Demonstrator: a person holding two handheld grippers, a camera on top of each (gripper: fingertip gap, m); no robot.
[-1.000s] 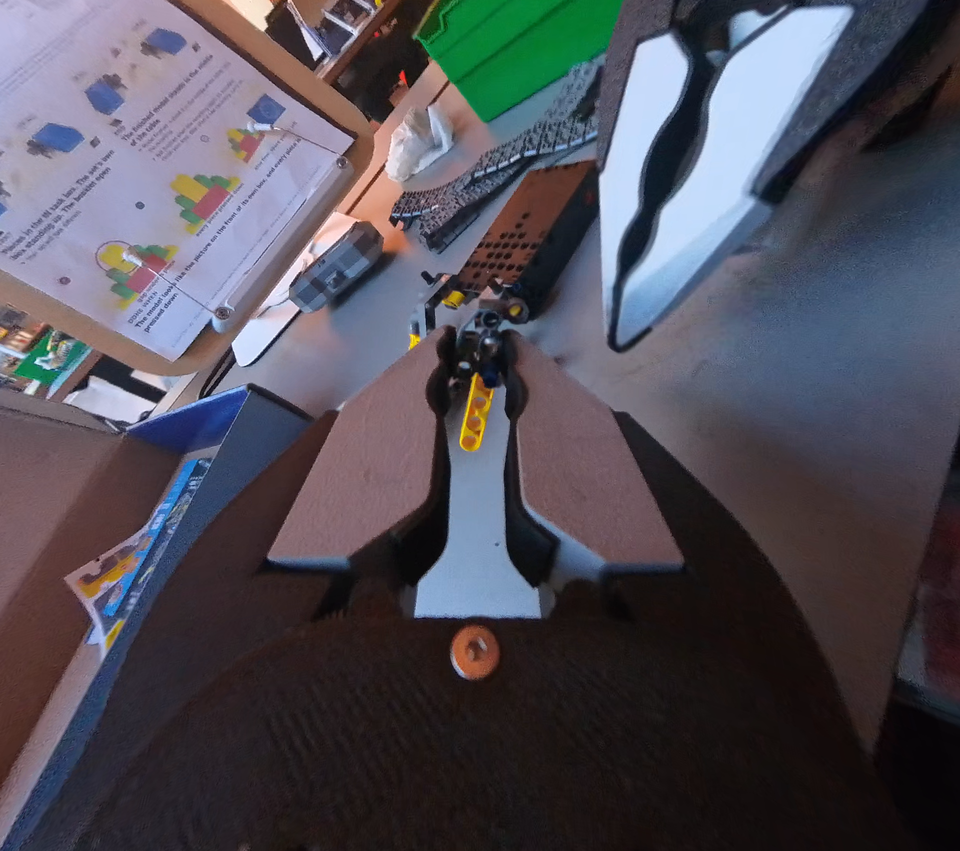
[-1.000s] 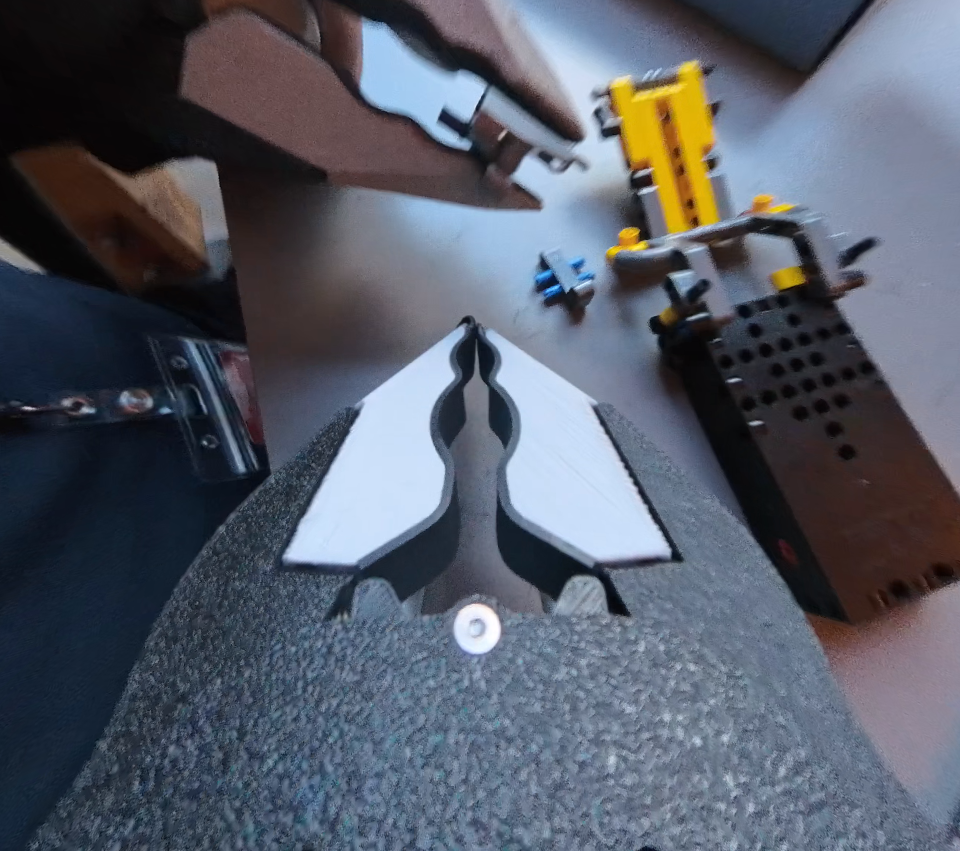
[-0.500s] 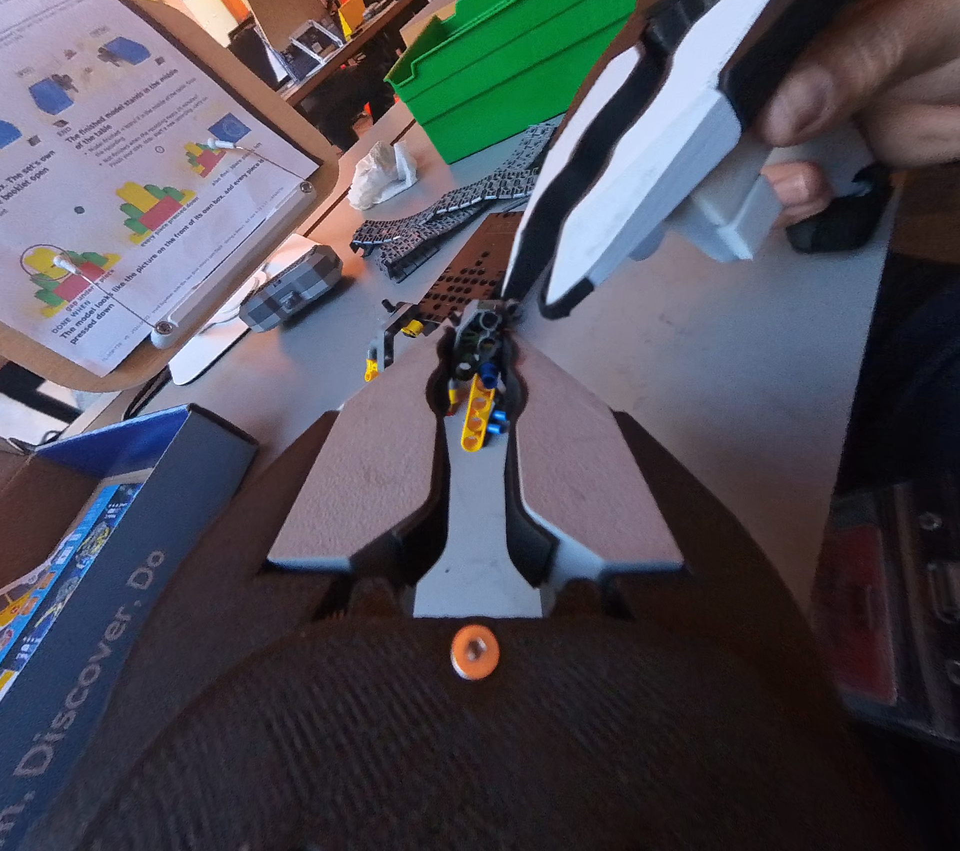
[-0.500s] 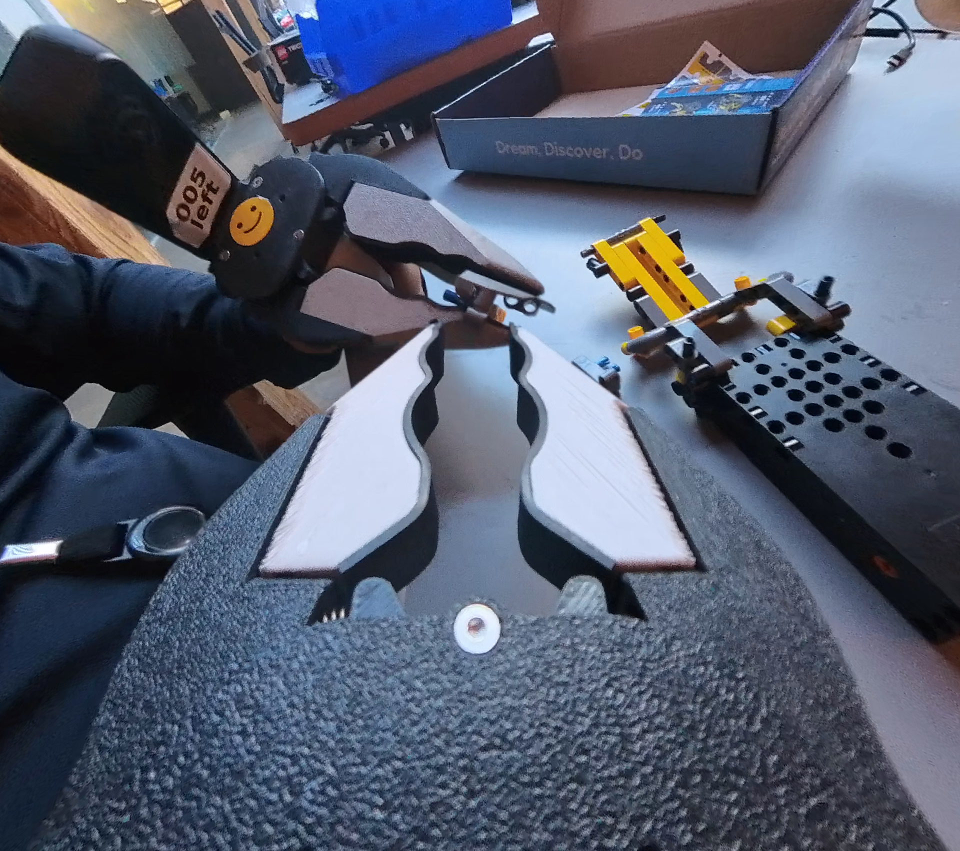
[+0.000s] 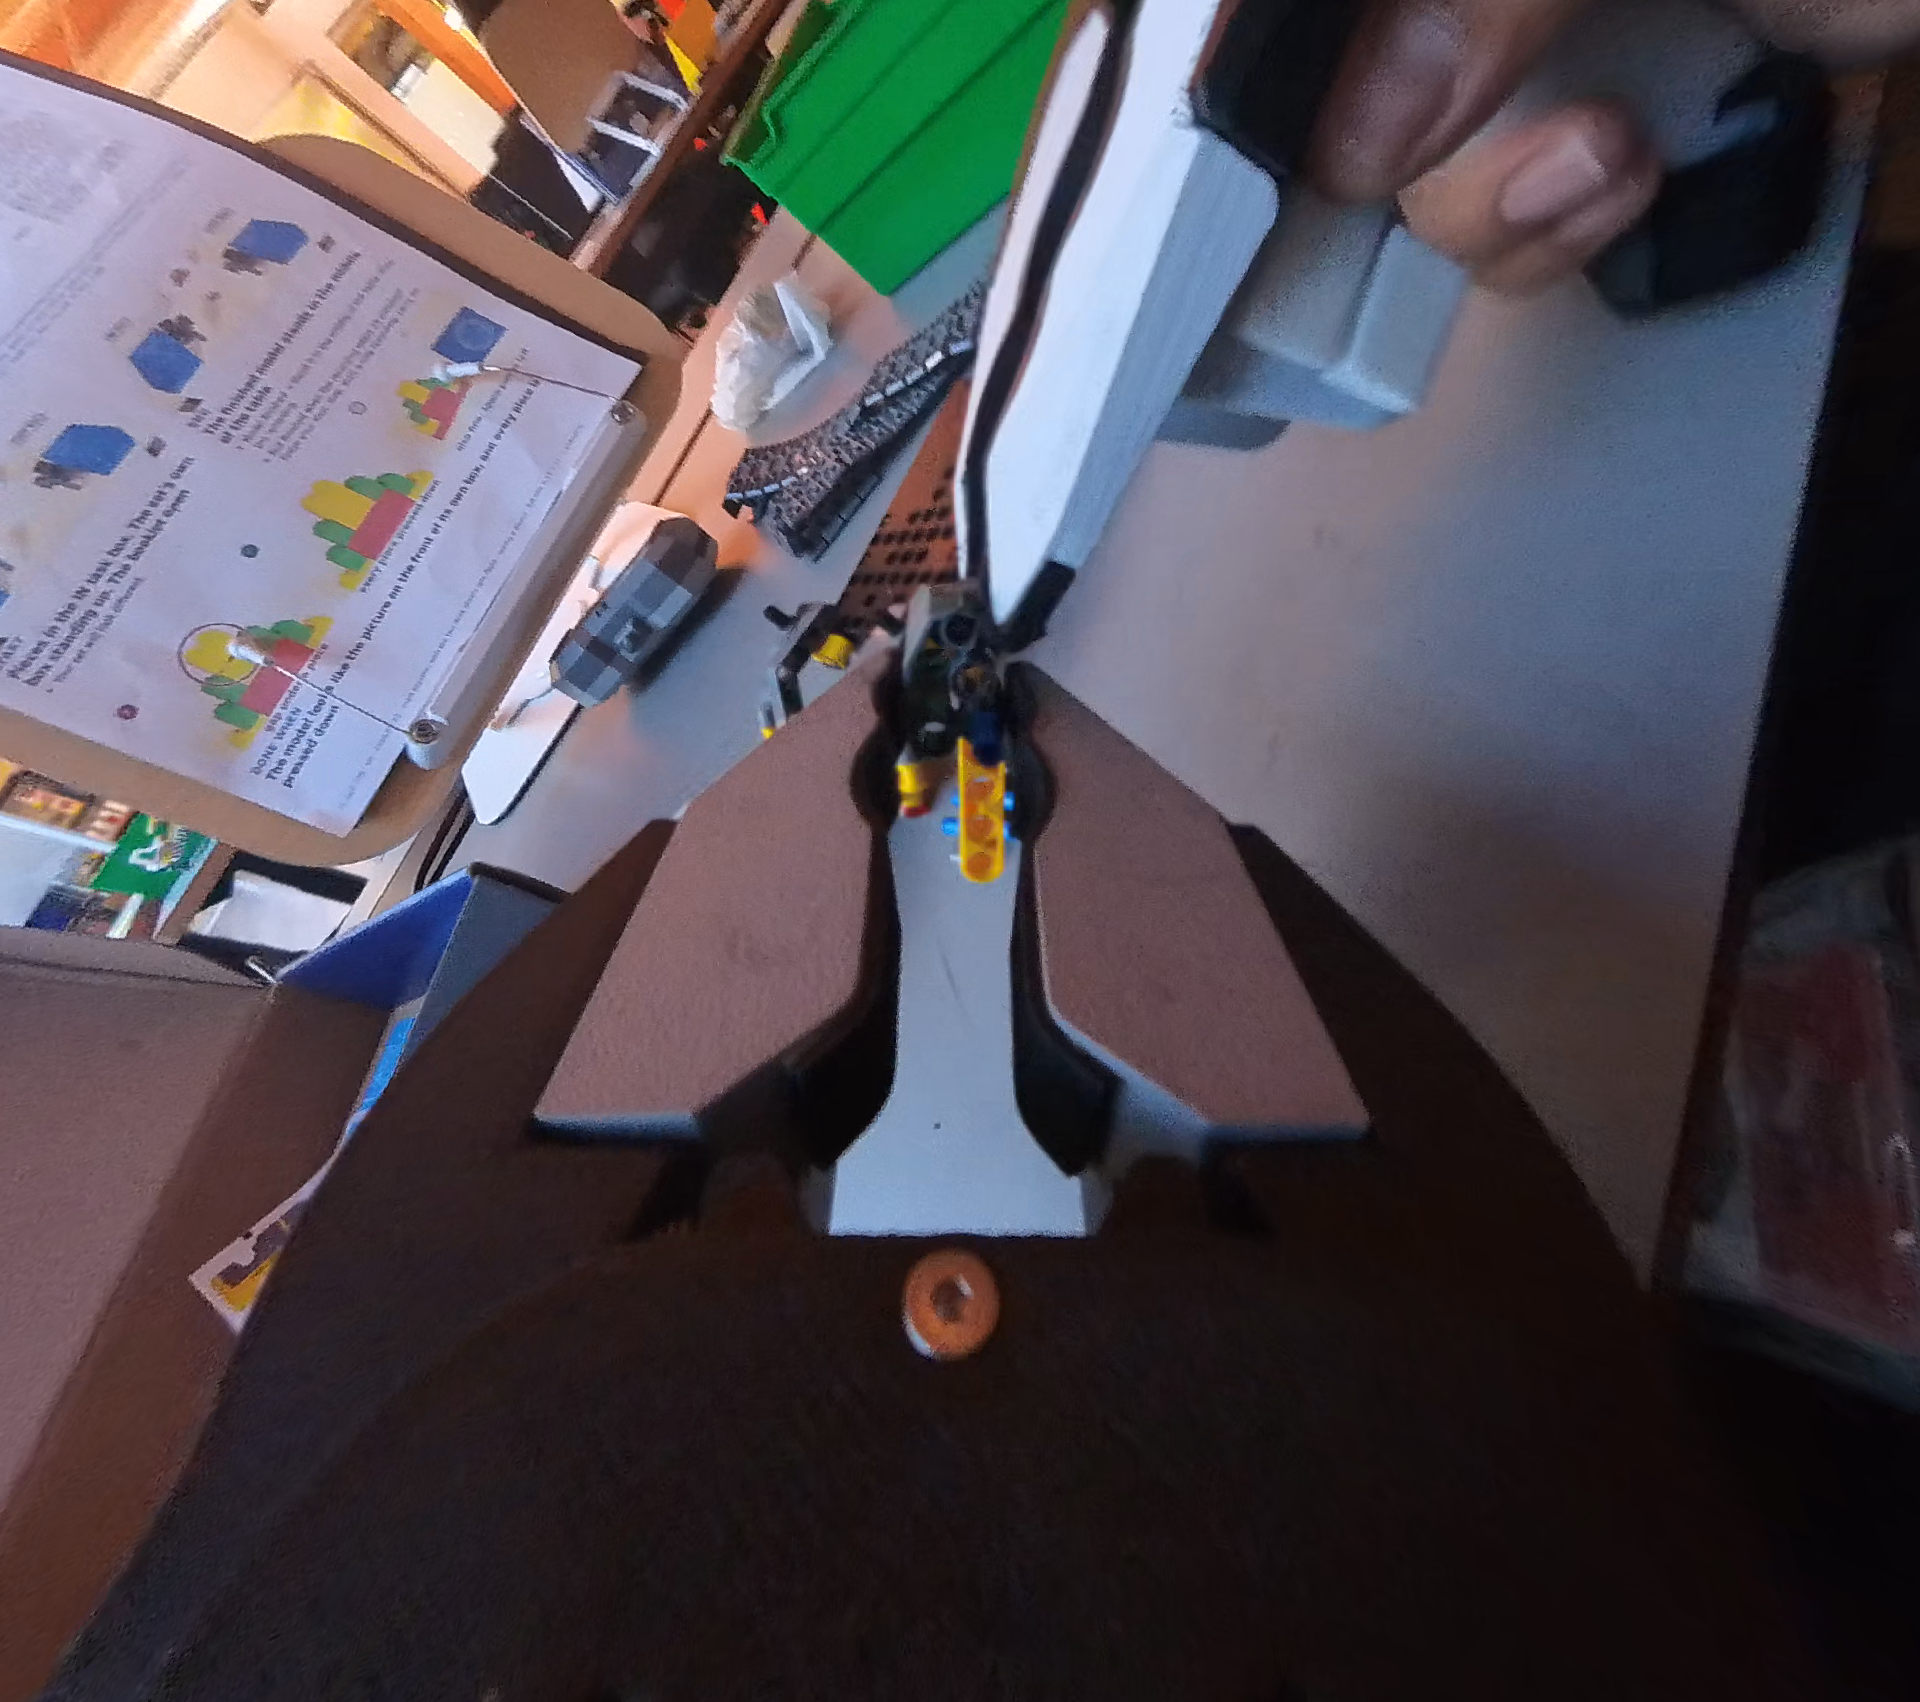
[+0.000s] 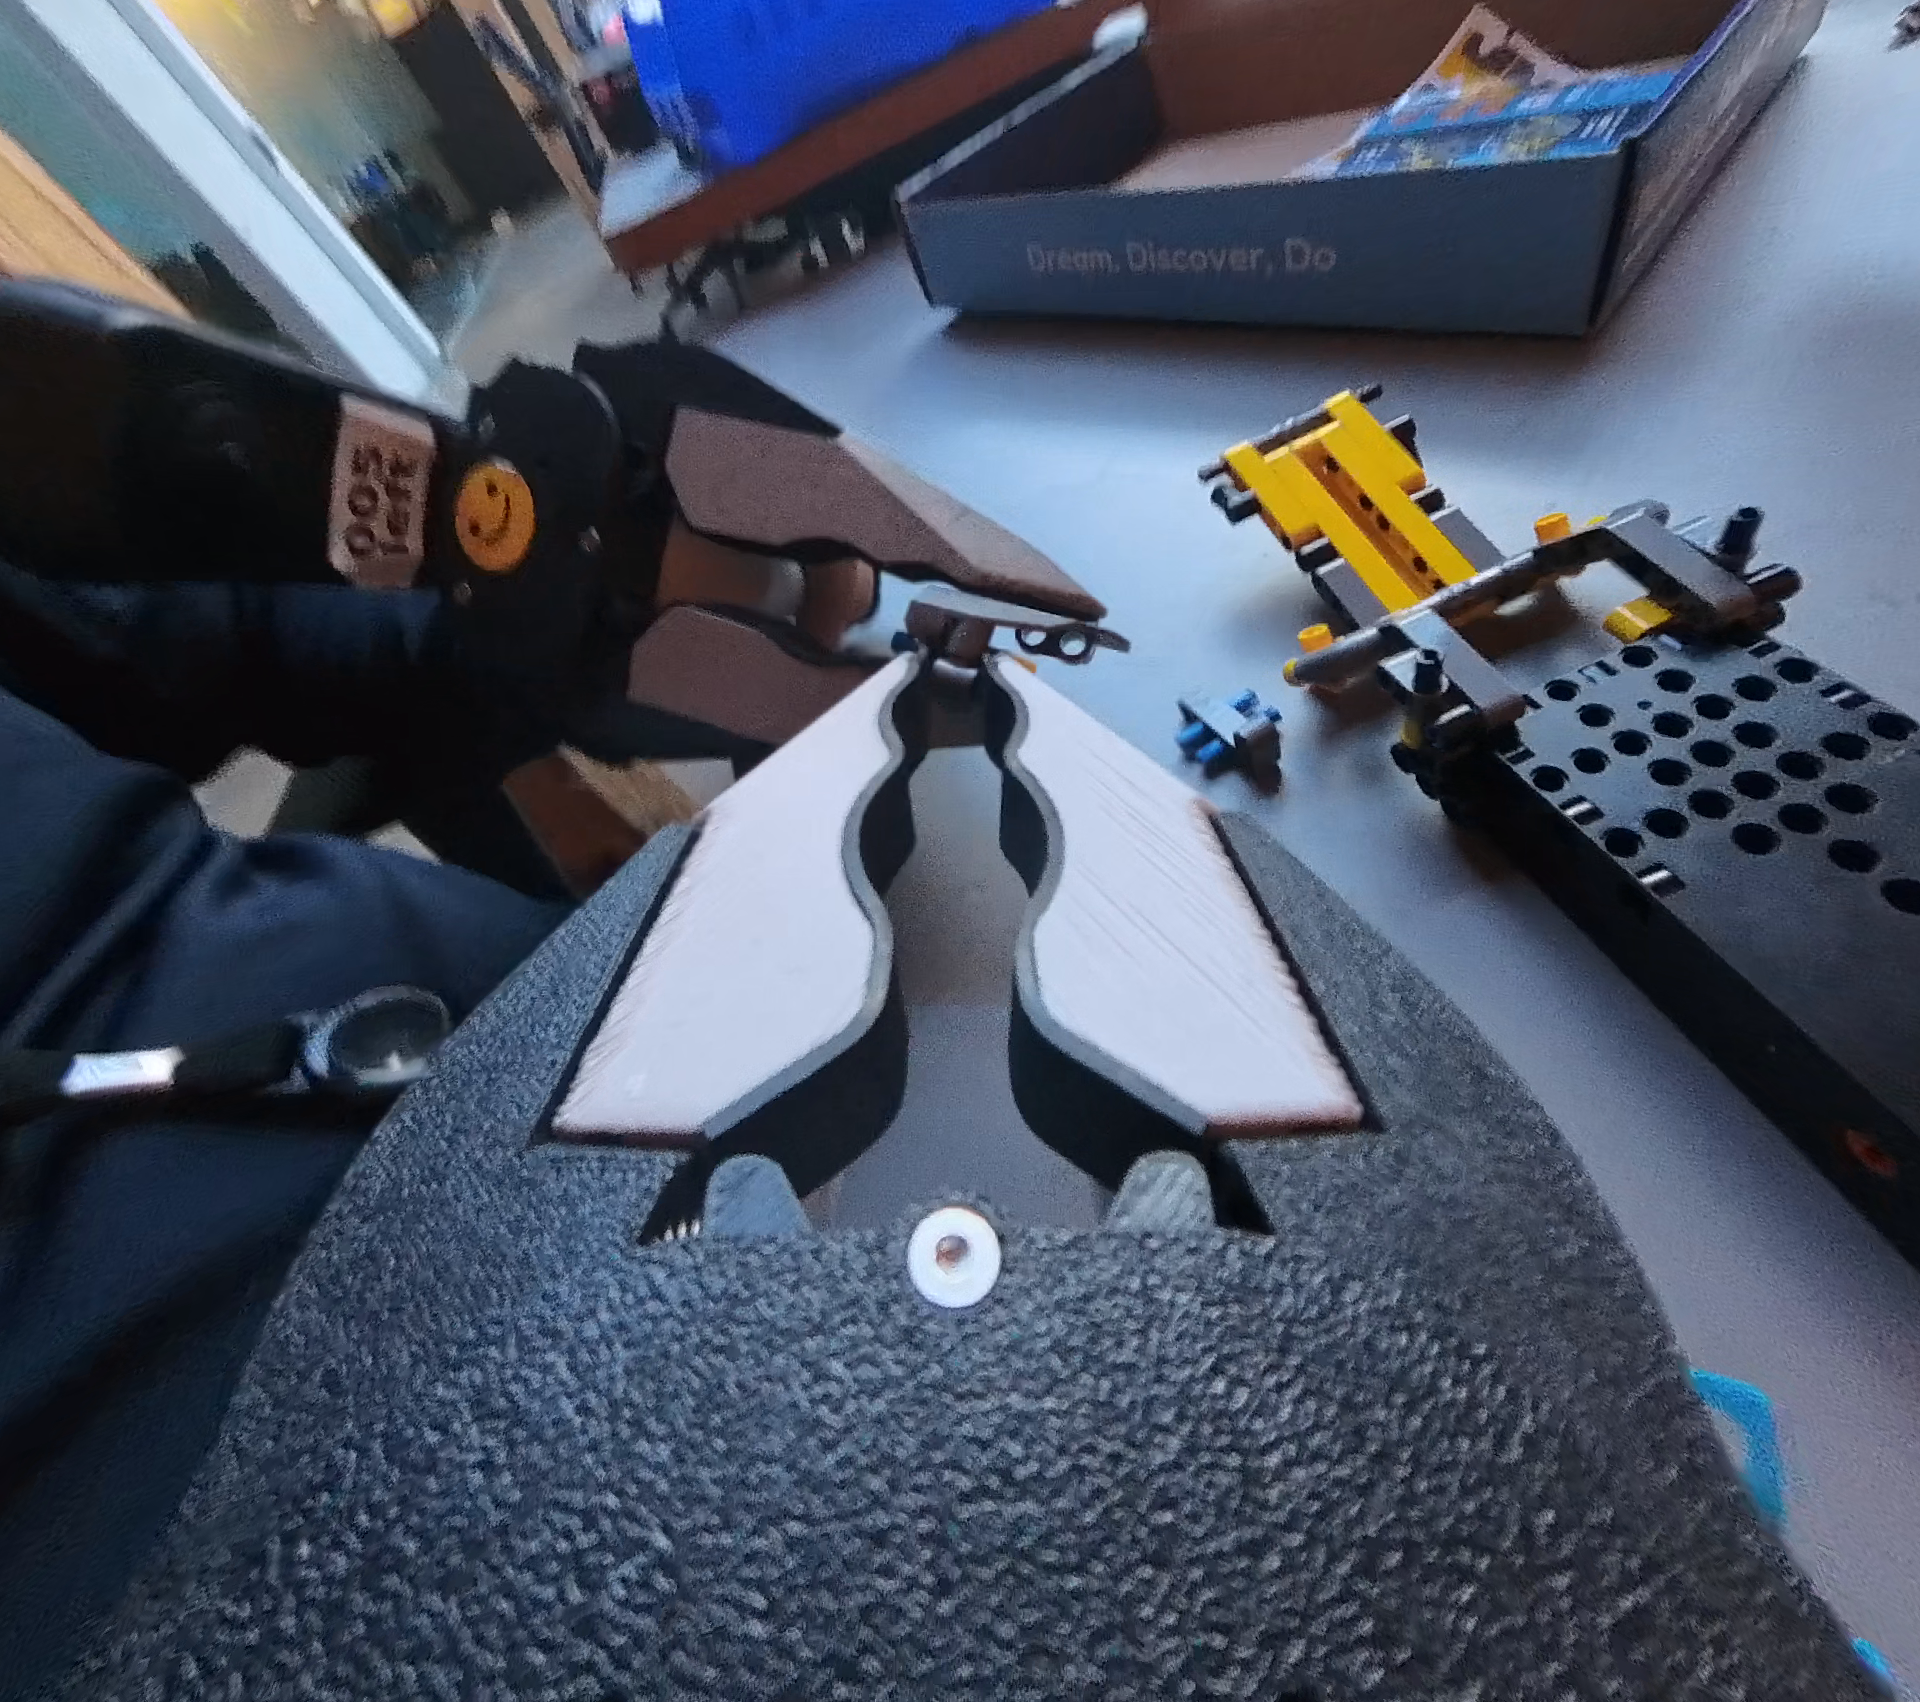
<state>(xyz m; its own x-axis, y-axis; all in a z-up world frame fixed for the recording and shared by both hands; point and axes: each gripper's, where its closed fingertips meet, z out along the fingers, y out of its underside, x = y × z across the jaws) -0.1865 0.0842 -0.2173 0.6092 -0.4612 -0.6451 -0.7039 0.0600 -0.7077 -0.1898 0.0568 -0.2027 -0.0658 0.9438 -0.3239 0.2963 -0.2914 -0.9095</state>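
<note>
Up close, the left gripper [image 5: 956,696] is pinched on a small brick sub-assembly [image 5: 961,717]: a grey connector with dark pins, a blue pin and a short yellow holed beam [image 5: 979,816] trailing back between the fingers. It is held above the grey table [image 5: 1403,665], clear of the surface. The right gripper [image 6: 951,665] has its tips narrowly parted right at that same piece, seemingly touching it, though blur leaves the contact unsure. Judging by its look, the piece is light, rigid plastic, smooth and prone to twisting at its pin joints, so the stiff beam or connector body is the safer hold. Beyond lie a loose blue-pinned connector [image 6: 1226,722], a yellow and grey frame [image 6: 1371,509] joined to a black perforated block [image 6: 1714,821], and an open cardboard box [image 6: 1268,260]
</note>
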